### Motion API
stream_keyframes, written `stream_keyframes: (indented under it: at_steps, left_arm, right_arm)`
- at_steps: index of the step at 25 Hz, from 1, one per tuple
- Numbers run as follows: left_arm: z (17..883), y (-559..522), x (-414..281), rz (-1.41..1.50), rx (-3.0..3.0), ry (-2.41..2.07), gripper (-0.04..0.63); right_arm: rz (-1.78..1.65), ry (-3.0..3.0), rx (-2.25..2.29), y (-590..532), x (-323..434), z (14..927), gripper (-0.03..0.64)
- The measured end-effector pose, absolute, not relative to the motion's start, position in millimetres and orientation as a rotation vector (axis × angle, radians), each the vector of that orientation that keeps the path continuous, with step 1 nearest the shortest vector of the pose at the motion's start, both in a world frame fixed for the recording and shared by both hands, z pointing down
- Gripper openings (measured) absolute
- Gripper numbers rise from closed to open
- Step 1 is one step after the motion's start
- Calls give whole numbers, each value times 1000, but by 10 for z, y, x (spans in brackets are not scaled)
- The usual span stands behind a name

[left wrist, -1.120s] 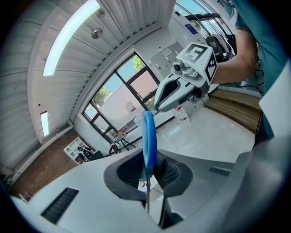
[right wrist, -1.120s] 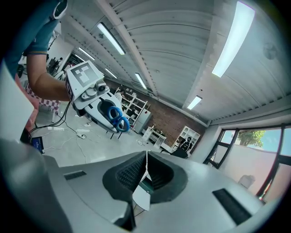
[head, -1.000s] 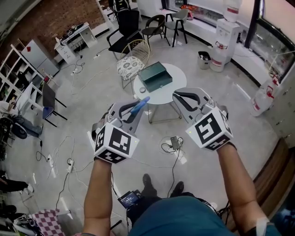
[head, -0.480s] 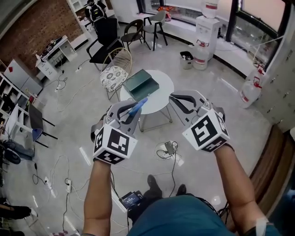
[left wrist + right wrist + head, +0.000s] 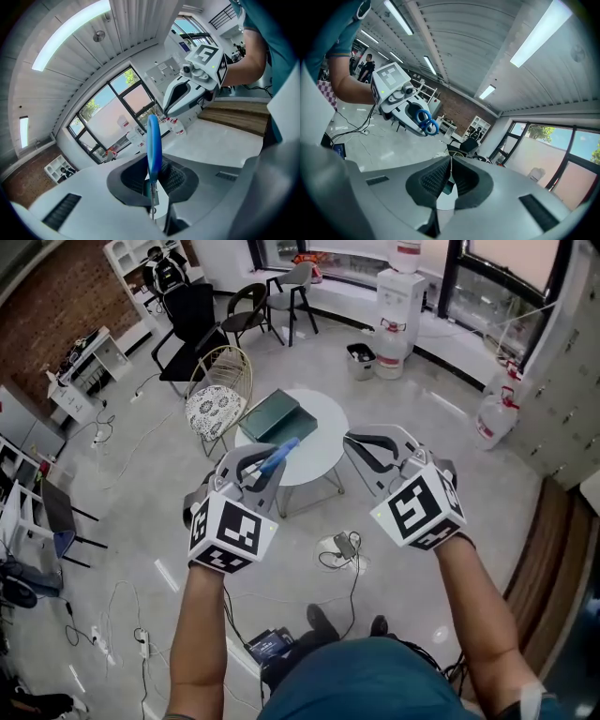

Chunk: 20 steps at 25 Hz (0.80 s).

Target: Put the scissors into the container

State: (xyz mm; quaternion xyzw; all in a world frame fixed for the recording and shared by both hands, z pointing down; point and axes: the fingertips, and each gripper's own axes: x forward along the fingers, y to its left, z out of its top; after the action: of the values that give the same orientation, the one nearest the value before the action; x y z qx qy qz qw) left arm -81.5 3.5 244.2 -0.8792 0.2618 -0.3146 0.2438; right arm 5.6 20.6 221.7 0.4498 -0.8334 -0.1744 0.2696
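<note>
Blue-handled scissors (image 5: 282, 454) stick out of my left gripper (image 5: 265, 468), which is shut on them; in the left gripper view the blue handle (image 5: 154, 143) stands edge-on between the pads, above the metal blades. My right gripper (image 5: 372, 448) is held level beside it, shut with nothing in it, and its pads (image 5: 440, 177) meet. The green box-like container (image 5: 275, 418) lies on a round white table (image 5: 317, 442) on the floor ahead, below and beyond both grippers. Both grippers are in the air, apart from the table.
A wicker chair with a patterned cushion (image 5: 215, 401) stands left of the table. Cables and a small device (image 5: 341, 545) lie on the floor in front of it. Black chairs (image 5: 190, 315), a water dispenser (image 5: 397, 298) and water jugs (image 5: 491, 420) stand farther off.
The table and container have drifted left and nearer in the head view as the person steps forward. Both grippers keep their pose, and the left one still holds the scissors.
</note>
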Motion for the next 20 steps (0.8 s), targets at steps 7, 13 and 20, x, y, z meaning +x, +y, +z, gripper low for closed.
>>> stream_keyframes:
  at_steps: [7, 13, 20]
  left_arm:
    - [2500, -472, -1083, -804, -2438, 631, 60]
    - [2530, -716, -1237, -772, -2459, 593, 60]
    - [2502, -1014, -1292, -780, -2464, 632, 60]
  right_arm:
    - [-425, -2180, 1267, -220, -246, 2289, 38]
    - [-419, -2140, 1283, -436, -430, 2306, 38]
    - [-415, -2152, 1256, -747, -441, 2294, 38]
